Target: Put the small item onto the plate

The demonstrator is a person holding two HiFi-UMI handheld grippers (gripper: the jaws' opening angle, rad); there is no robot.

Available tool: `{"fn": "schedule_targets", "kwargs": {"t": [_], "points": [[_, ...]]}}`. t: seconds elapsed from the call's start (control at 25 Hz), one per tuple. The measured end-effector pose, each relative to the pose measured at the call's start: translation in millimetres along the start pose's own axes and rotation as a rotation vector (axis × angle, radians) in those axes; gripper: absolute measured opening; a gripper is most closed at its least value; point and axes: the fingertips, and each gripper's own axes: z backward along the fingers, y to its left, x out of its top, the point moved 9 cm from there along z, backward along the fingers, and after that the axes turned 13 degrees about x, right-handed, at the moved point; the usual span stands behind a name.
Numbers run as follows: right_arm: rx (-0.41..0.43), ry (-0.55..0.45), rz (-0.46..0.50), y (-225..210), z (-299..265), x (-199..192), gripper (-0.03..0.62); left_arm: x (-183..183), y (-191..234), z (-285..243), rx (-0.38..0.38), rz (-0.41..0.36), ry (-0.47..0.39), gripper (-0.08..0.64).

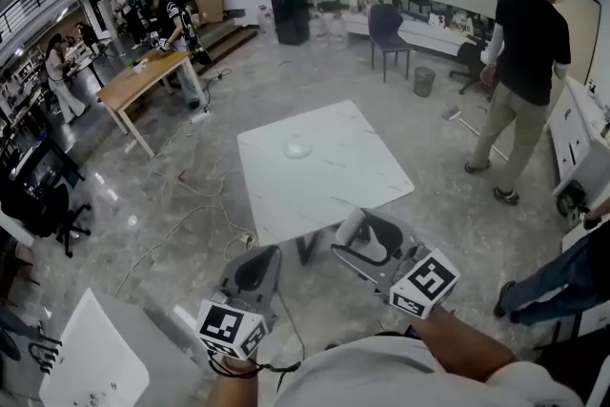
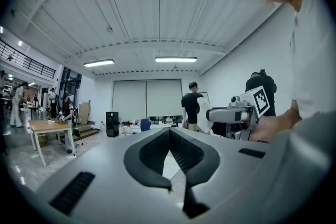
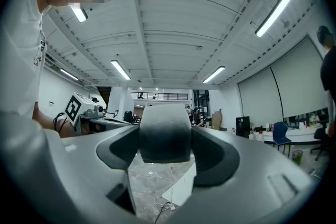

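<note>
A white marble table (image 1: 353, 176) stands in the middle of the floor, and a small pale plate (image 1: 298, 147) lies on its far left part. I cannot make out any small item. Both grippers are held low, short of the table's near edge. My left gripper (image 1: 265, 253) (image 2: 169, 132) has its jaws closed together with nothing between them. My right gripper (image 1: 351, 234) (image 3: 164, 128) also looks shut and empty. A sliver of the table (image 3: 181, 189) shows below the right jaws. Each gripper appears in the other's view: the right gripper (image 2: 231, 115) and the left gripper (image 3: 86, 110).
A person in a black shirt (image 1: 522, 62) stands at the right, near white cabinets (image 1: 581, 138). Another person's leg (image 1: 562, 281) is at the right edge. Cables (image 1: 191, 205) trail on the floor left of the table. A wooden table (image 1: 143, 76) and a white tabletop (image 1: 91, 357) are at the left.
</note>
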Motion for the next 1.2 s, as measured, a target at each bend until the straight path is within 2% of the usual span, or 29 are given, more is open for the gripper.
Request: {"fn": "schedule_targets", "kwargs": {"t": [0.28, 0.44, 0.64, 1.0, 1.2], "points": [[0.006, 0.011, -0.007, -36.5, -24.7, -13.1, 0.293, -8.7, 21.4, -33.3, 0.02, 0.011, 0.018, 0.005], [0.027, 0.002, -0.02, -72.8, -37.4, -17.4, 0.293, -8.6, 31.5, -59.2, 0.052, 0.017, 0.028, 0.005], [0.051, -0.001, 0.014, -138.9, -50.1, -24.9, 0.293, -15.8, 40.9, -115.8, 0.102, 0.025, 0.039, 0.005], [0.12, -0.013, -0.003, -279.2, -56.7, -27.8, 0.293, -9.1, 37.0, -246.1, 0.135, 0.038, 0.04, 0.005], [0.155, -0.007, -0.007, -329.8, -52.5, -38.3, 0.293, -14.2, 27.1, -295.4, 0.155, 0.013, 0.048, 0.005]]}}
